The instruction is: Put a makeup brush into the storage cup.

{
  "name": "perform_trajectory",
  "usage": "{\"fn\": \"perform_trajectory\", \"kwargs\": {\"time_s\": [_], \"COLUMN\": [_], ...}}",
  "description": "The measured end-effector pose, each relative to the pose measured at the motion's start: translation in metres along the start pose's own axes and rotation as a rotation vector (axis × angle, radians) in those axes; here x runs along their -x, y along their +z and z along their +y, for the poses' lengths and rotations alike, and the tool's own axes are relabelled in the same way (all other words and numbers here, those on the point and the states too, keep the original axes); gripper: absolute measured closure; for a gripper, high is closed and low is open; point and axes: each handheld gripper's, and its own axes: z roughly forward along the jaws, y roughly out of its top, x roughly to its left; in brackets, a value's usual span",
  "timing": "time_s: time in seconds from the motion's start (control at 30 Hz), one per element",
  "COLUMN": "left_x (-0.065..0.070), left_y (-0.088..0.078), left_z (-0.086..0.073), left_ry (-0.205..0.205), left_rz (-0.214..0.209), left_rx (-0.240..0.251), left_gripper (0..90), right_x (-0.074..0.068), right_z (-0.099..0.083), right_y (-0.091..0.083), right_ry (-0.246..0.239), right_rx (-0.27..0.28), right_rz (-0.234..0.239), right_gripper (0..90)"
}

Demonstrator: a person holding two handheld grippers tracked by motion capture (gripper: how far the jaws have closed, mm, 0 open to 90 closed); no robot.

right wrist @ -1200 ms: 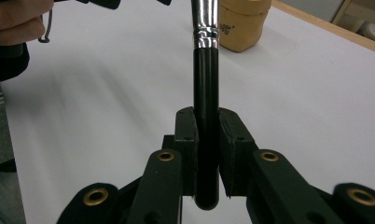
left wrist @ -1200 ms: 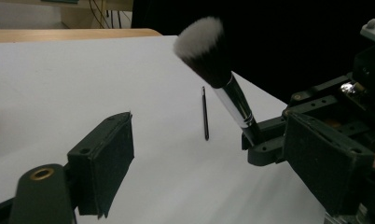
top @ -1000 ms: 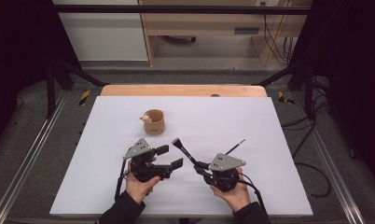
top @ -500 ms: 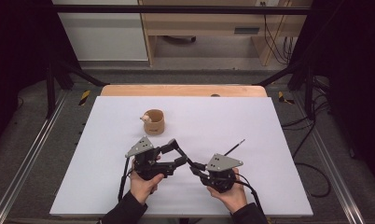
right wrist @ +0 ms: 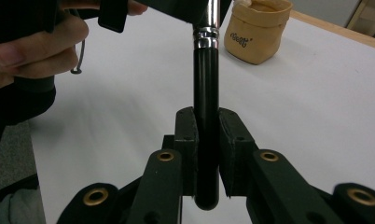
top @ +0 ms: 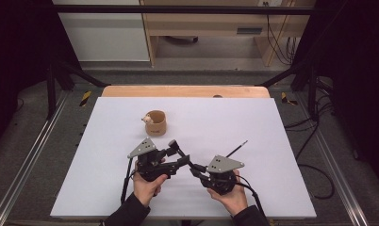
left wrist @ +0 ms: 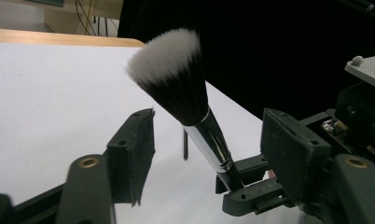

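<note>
— Right claw (right wrist: pixel 206 154) is clamped on my brush's black handle (right wrist: pixel 206 116). Left claw (left wrist: pixel 209 154) has just been closing; its jaws stand apart either side of the brush's ferrule, pads not touching.

— Any writing?

— Small print on the tan pouch (right wrist: pixel 258 30), too blurred for me to read.

— And the surroundings?

— White sheet (top: pixel 272 127) over a wooden table (top: pixel 187 91); grey floor, cables and a pale cabinet beyond.

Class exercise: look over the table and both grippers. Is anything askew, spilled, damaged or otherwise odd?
Nothing stands out. The right gripper clamps the makeup brush by its handle; the left gripper has been closing its jaws around it without touching. The tan pouch stands upright on the white table.
</note>
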Motion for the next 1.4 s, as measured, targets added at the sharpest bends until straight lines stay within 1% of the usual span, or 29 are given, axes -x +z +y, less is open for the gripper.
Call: {"fn": "perform_trajectory", "kwargs": {"time_s": [0.07,0.13,0.33,0.67,0.8,1.03,1.4], "left_x": [0.0003,0.0005,0.0005,0.0016,0.0018,0.0034,0.0068], "left_y": [0.0001,-0.0001,-0.0004,-0.0011,-0.0020,-0.0025,-0.0036], "left_z": [-0.0004,-0.0004,-0.0009,-0.0017,-0.0020,-0.0029,-0.0032], "left_ry": [-0.001,-0.004,-0.017,-0.031,-0.031,-0.028,-0.024], "left_rz": [-0.003,-0.009,-0.015,-0.010,-0.004,0.001,-0.009], "left_rx": [-0.001,-0.003,-0.005,-0.001,0.005,0.015,0.026], "left_gripper": [39.6,44.8,54.0,65.5,68.5,69.7,73.2], "right_x": [-0.0001,-0.0003,-0.0010,-0.0019,-0.0024,-0.0029,-0.0044], "right_z": [0.0002,0.0002,0.0000,0.0002,0.0003,0.0001,-0.0006], "right_y": [0.0000,0.0000,0.0008,0.0008,0.0008,0.0013,0.0035], "right_ry": [0.004,0.004,0.005,0.006,0.009,0.010,0.002], "right_rx": [0.003,0.005,0.010,0.019,0.023,0.025,0.025], "right_rz": [0.001,0.001,0.007,0.006,0.008,0.010,0.014], "right_gripper": [79.4,79.4,79.4,79.4,79.4,79.4,79.2]}}
